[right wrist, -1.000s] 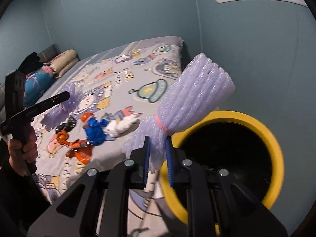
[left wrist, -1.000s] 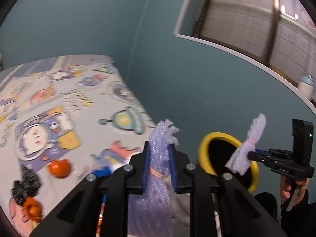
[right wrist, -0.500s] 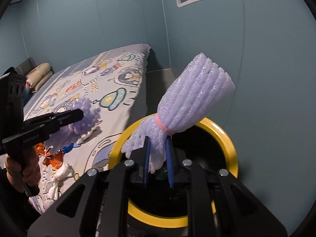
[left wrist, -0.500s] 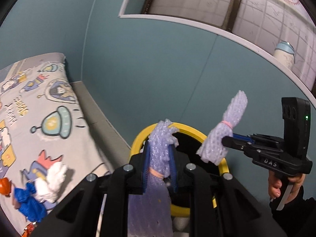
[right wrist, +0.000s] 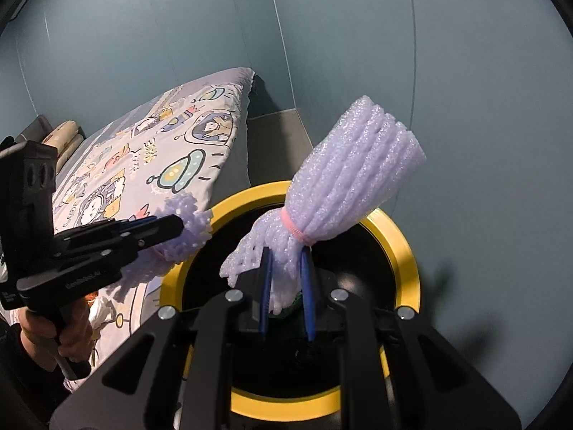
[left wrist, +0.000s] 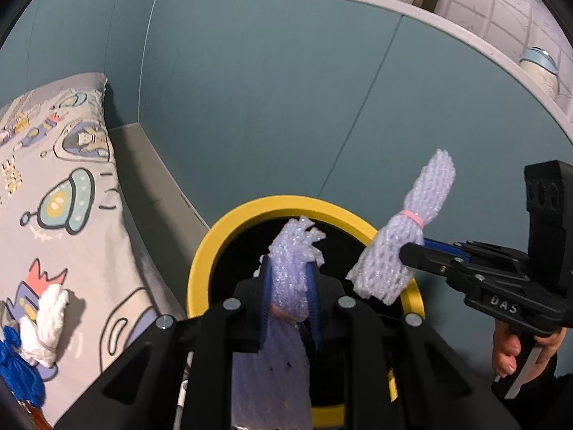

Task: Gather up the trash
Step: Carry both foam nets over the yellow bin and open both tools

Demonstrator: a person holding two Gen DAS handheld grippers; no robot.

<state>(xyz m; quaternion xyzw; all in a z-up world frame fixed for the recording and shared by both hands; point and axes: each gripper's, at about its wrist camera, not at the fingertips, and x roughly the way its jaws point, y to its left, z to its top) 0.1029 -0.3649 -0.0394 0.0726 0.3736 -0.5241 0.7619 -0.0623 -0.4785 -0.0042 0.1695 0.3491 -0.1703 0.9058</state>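
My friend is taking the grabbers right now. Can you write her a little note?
Left gripper: jaws shut on a purple foam net bundle, over the yellow-rimmed black bin.
Right gripper: jaws shut on a purple foam net sleeve tied with a pink band, also over the bin.
Done: both pieces carried to the bin.
Left: drop both in; then fetch the white crumpled wad and blue crumpled piece from the cartoon-print bed.

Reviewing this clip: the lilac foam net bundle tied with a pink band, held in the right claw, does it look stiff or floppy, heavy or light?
Likely light: the lilac foam-net bundle with a pink band stands out unsupported past the right claw. Probably springy rather than floppy: its ribbed end fans out without drooping. Seemingly squashy: it narrows where the claw pinches it.
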